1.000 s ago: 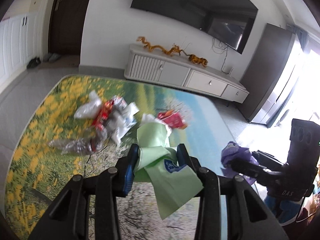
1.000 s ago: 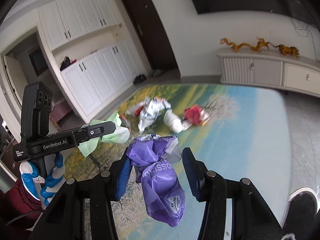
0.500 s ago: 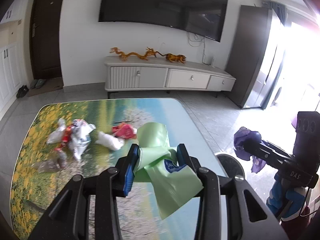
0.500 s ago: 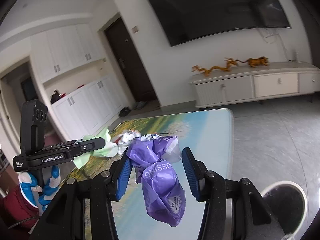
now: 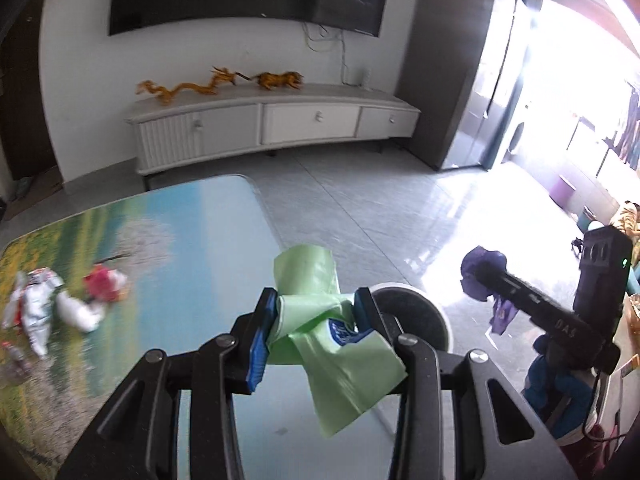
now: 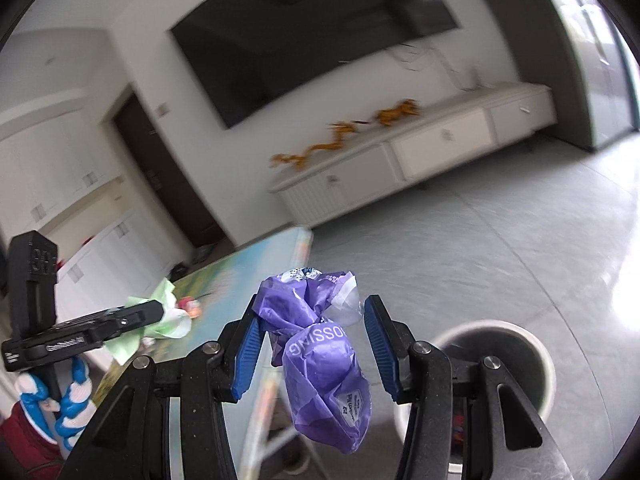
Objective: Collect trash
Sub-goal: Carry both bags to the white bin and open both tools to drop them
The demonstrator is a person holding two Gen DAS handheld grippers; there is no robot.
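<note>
Both hand-held grippers have swung off the desk [image 5: 224, 240] toward the bin [image 6: 532, 344] on the floor. The left hand-held gripper [image 5: 316, 312] clamps a green bag [image 5: 320, 320]; the right hand-held gripper [image 6: 312, 324] clamps a purple wrapper [image 6: 320, 352]. Leftover trash [image 5: 60, 304] near the desk's left edge is blurred.

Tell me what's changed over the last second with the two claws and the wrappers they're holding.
Both claws have swung away from the trash pile on the table toward the round bin on the floor, which was out of sight a second ago. The left claw still pinches the green wrapper, and the right claw still holds the purple wrapper. The leftover trash lies where it did.
</note>
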